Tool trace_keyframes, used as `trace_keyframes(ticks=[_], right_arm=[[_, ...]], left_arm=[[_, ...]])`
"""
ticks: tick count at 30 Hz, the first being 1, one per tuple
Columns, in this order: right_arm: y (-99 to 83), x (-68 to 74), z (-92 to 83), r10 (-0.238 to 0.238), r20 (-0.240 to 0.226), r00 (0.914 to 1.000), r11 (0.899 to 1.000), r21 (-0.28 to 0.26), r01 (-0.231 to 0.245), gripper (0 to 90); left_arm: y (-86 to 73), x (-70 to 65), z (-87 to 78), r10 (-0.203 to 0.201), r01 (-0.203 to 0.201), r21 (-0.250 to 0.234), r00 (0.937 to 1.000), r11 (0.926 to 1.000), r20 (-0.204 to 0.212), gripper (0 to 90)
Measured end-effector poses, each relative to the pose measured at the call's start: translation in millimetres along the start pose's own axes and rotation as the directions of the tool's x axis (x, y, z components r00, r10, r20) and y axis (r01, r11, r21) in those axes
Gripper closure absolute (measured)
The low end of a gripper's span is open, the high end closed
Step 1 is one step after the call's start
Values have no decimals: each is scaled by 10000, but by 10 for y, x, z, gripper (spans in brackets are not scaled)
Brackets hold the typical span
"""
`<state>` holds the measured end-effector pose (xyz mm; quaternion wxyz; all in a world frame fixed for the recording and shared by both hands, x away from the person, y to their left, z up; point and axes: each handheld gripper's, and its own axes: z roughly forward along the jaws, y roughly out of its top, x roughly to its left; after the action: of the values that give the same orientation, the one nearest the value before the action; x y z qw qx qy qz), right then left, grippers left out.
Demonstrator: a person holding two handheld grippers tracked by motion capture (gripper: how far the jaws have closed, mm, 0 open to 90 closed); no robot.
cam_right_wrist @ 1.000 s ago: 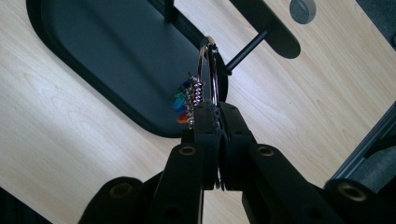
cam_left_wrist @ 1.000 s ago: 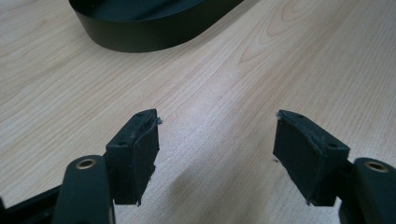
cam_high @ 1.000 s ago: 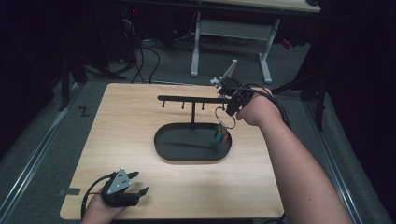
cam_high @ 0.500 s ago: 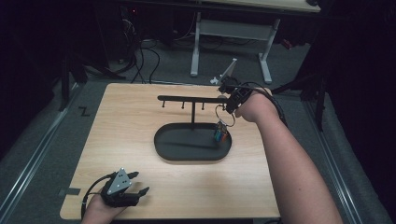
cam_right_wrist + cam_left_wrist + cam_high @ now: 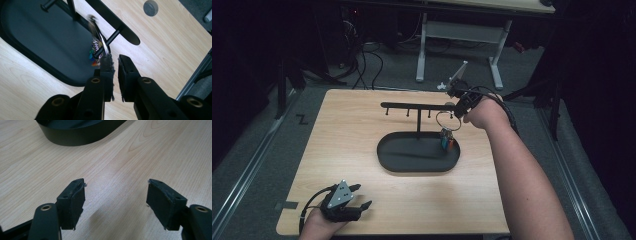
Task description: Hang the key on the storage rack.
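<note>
The key ring [image 5: 444, 120] hangs from the peg [image 5: 110, 41] nearest the right end of the black rack bar [image 5: 417, 106], and its bunch of coloured keys [image 5: 447, 141] dangles below it, over the right end of the oval black tray [image 5: 384, 160]. The tray lies at the middle of the table [image 5: 342, 140], somewhat toward the far edge, with the rack post rising from it. In the right gripper view the ring [image 5: 98, 41] is blurred; it lies against the peg, just beyond the tip of the left-hand jaw. The right gripper [image 5: 457, 111] is held by the right hand [image 5: 482, 112] at the right end of the bar, close beside the ring. Its jaws have just been opening: the right gripper view shows the right gripper [image 5: 115, 58] with a narrow gap between the pads and nothing inside that gap. Whether a pad touches the ring cannot be determined. The left gripper [image 5: 363, 195] rests in the left hand [image 5: 319, 225] at the near left corner of the table, well apart from the tray. In the left gripper view the left gripper [image 5: 116, 195] has its jaws apart over bare wood, with nothing between them, and the tray wall [image 5: 75, 137] lies ahead of them.
</note>
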<state>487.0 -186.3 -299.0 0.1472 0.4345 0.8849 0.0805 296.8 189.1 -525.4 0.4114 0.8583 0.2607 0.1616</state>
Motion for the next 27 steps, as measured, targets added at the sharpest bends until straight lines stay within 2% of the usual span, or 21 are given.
trace_keyframes(ticks=[5,6,7,10,17,18,23,27], right_arm=[[-40,18,-59,133,140,9998,9998,-124,-131,778],[-54,29,-69,276,172,9995,9996,-73,-275,766],[-67,21,-71,140,185,9997,9998,-144,-137,755],[-117,22,-78,201,182,9996,9996,-216,-198,722],[-245,10,32,817,217,9964,9963,-276,-811,518],[-264,3,57,795,211,9966,9963,-340,-787,491],[-362,-11,155,1132,-218,9933,9920,-545,-1142,399],[-428,-11,221,1109,-199,9936,9912,-710,-1120,332]], left_arm=[[6,-11,5,15,-15,-16,10000,10000,14,313],[7,-11,2,33,-33,20,10000,10000,33,313],[8,-12,3,40,-41,14,10000,10000,29,313],[11,-12,4,29,-29,13,10000,10000,20,313],[15,-21,13,53,-53,12,10000,10000,23,313],[14,-24,16,53,-53,-11,10000,10000,3,313],[21,-23,22,33,-33,-23,10000,10000,49,313],[21,-17,21,12,-12,-27,10000,10000,57,313]])
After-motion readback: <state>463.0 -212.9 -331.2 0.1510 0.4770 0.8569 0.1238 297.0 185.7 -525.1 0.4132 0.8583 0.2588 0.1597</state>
